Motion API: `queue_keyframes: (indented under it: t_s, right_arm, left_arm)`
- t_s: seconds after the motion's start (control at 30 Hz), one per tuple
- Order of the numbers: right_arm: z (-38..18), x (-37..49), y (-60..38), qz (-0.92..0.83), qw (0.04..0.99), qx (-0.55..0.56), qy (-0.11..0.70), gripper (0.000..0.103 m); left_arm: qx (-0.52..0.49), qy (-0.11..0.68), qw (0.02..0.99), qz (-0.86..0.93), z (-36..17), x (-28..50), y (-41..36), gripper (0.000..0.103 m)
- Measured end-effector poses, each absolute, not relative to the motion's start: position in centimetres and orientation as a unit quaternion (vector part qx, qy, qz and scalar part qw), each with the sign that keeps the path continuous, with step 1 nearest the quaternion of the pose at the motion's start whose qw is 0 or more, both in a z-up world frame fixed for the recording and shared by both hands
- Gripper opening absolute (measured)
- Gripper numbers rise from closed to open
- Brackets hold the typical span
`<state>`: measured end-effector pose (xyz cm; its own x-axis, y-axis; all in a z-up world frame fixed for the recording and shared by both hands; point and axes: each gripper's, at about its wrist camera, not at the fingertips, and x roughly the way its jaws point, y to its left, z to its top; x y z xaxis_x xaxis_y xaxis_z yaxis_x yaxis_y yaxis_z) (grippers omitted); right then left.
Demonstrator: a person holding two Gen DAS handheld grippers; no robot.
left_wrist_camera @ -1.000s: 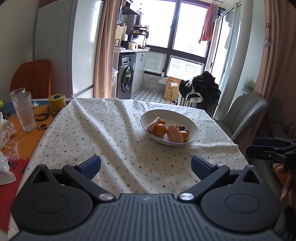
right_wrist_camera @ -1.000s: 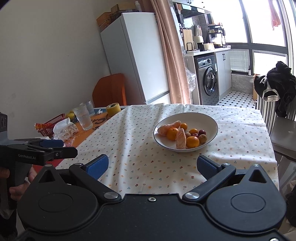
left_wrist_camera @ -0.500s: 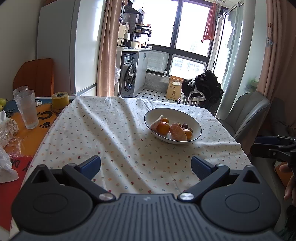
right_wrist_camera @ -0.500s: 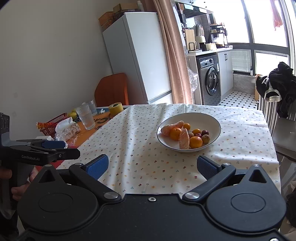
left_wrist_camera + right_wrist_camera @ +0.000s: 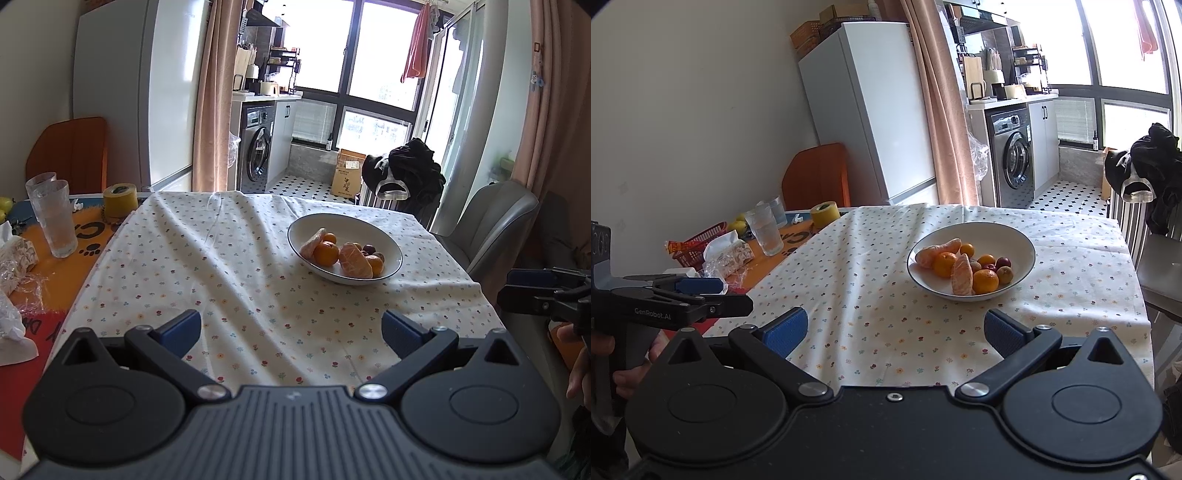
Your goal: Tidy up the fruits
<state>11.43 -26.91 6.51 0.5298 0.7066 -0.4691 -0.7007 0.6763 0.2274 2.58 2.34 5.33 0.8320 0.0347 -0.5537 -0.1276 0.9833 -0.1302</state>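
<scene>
While both grippers hang back over its near edge, the bench [image 5: 229,280] fills most of each view under a white flowered tablecloth [image 5: 871,295], with an orange mat [image 5: 55,266] bare at 9 o'clock. A white bowl [image 5: 373,229] with a dark rim sits toward 1 o'clock on the cloth, well apart from either gripper. It holds peeled mandarin pieces [image 5: 961,275], whole small oranges [image 5: 985,281] and a few dark reddish fruits [image 5: 1003,262] half hidden behind them; their kind is hard to make out.

The left gripper [image 5: 291,332] has its jaws spread wide and nothing between them. The right gripper [image 5: 896,332] is likewise spread wide and holds nothing. Each wrist view catches the other gripper cut off at the frame edge, with part of a hand [image 5: 628,373] on its handle.

At 10 o'clock stand stacked drinking glasses [image 5: 53,218] and a yellow tape roll [image 5: 119,201].
</scene>
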Motion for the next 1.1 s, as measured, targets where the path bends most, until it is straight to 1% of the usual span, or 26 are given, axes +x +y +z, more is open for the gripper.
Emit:
queue_keyframes:
  t_s: [1.1]
  right_arm:
    - [6.53, 11.23, -26.87, 0.404, 0.874, 0.004, 0.271, 0.103]
  left_arm:
    - [-0.077, 0.288, 0.954, 0.039, 5.18, 2.55, 2.19, 0.103]
